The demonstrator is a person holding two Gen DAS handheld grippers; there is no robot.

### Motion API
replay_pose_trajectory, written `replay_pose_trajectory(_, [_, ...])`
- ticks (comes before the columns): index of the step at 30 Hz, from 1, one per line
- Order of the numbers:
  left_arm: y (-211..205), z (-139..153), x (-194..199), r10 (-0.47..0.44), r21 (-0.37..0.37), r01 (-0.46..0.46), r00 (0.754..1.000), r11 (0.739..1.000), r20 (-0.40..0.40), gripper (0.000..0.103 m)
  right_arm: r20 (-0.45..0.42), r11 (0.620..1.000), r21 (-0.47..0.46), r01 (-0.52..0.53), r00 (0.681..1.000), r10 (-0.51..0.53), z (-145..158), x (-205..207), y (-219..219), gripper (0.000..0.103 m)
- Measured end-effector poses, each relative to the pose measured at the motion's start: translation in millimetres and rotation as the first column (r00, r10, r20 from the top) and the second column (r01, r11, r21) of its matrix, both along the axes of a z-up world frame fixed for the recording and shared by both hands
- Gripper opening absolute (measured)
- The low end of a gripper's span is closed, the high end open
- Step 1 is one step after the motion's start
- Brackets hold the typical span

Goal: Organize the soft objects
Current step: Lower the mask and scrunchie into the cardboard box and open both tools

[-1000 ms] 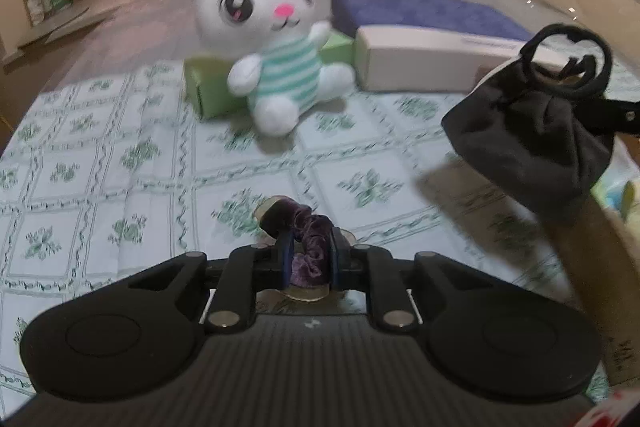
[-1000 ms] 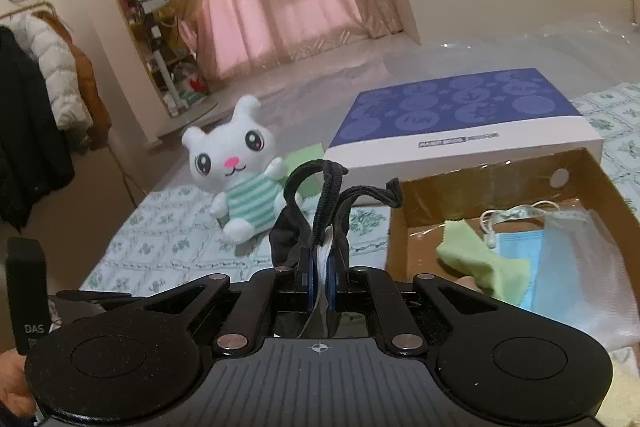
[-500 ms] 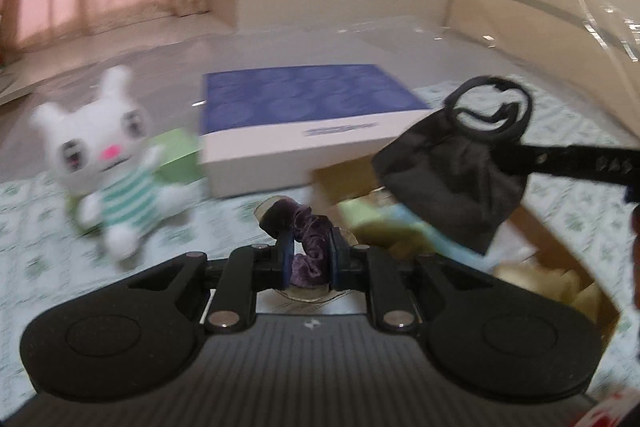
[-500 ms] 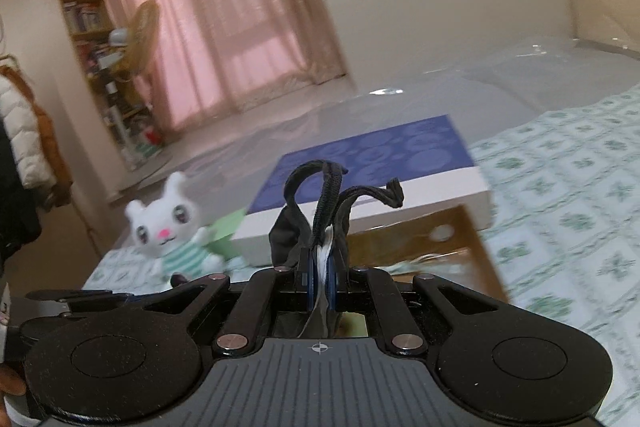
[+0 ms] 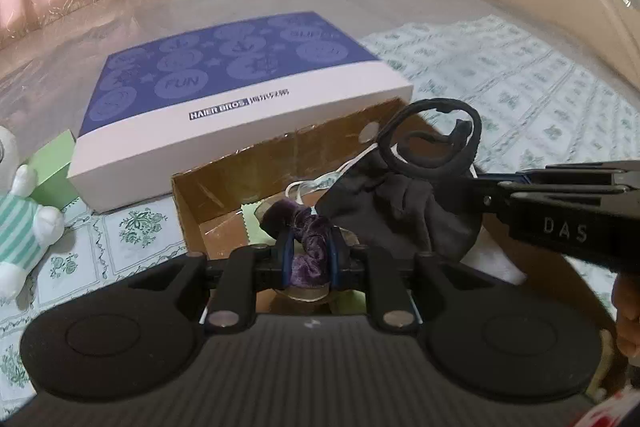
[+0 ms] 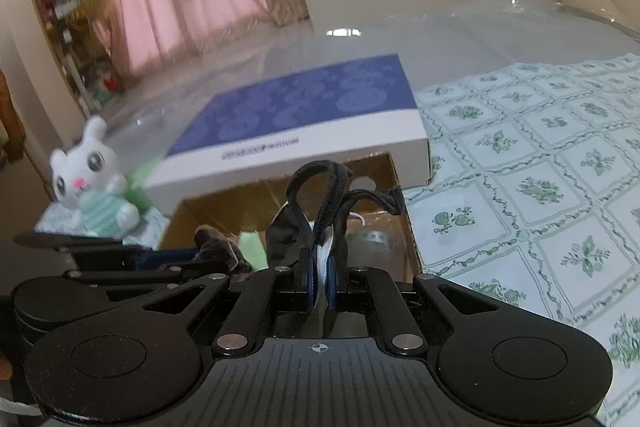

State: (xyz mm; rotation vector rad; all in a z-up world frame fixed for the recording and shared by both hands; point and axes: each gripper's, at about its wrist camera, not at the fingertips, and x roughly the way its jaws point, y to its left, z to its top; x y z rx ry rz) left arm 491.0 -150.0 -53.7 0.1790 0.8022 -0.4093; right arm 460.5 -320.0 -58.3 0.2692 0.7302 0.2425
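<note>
My left gripper [image 5: 307, 254] is shut on a purple velvet scrunchie [image 5: 305, 231], held over the near-left part of an open brown cardboard box [image 5: 280, 155]. My right gripper [image 6: 318, 266] is shut on a black face mask [image 6: 328, 195] with black ear loops; the black face mask [image 5: 404, 211] hangs over the same cardboard box [image 6: 224, 207] in the left wrist view, where the right gripper [image 5: 476, 183] reaches in from the right. The scrunchie [image 6: 216, 243] and the left gripper [image 6: 188, 257] show at the left of the right wrist view. A green cloth [image 5: 252, 215] and white straps lie inside the box.
A flat blue-and-white box [image 5: 224, 99] lies just behind the cardboard box. A white plush bunny in a striped shirt [image 6: 90, 187] sits to the left against a green box [image 5: 52, 171]. All rest on a floral bedsheet [image 6: 540, 187]; clear plastic covers the far mattress.
Both grippers have swung to the right, from the bunny side to over the cardboard box. Each keeps its hold: the scrunchie in the left, the black mask in the right.
</note>
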Motion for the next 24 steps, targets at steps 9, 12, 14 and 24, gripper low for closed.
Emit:
replay_pose_trajectory(9, [-12, -23, 25, 0.005, 0.086, -0.004, 1.000, 0.996, -0.015, 0.016, -0.140, 0.997, -0.023, -0.073, 0.988, 0.070, -31, 40, 8, 0.007])
replay_pose_trajectory(12, [-14, -25, 28, -0.002, 0.099, 0.003, 1.000, 0.995, -0.013, 0.017, -0.165, 0.994, -0.035, -0.108, 0.981, 0.101, -36, 45, 12, 0.007])
replay_pose_trajectory(14, [-15, -26, 30, -0.005, 0.111, 0.007, 1.000, 0.994, -0.013, 0.018, -0.161, 0.994, -0.042, -0.104, 0.982, 0.096, -36, 45, 11, 0.008])
replay_pose_trajectory(24, [-14, -25, 28, 0.009, 0.115, -0.006, 1.000, 0.993, -0.022, 0.043, -0.093, 0.995, 0.010, -0.099, 0.991, 0.099, -20, 23, -1, 0.031])
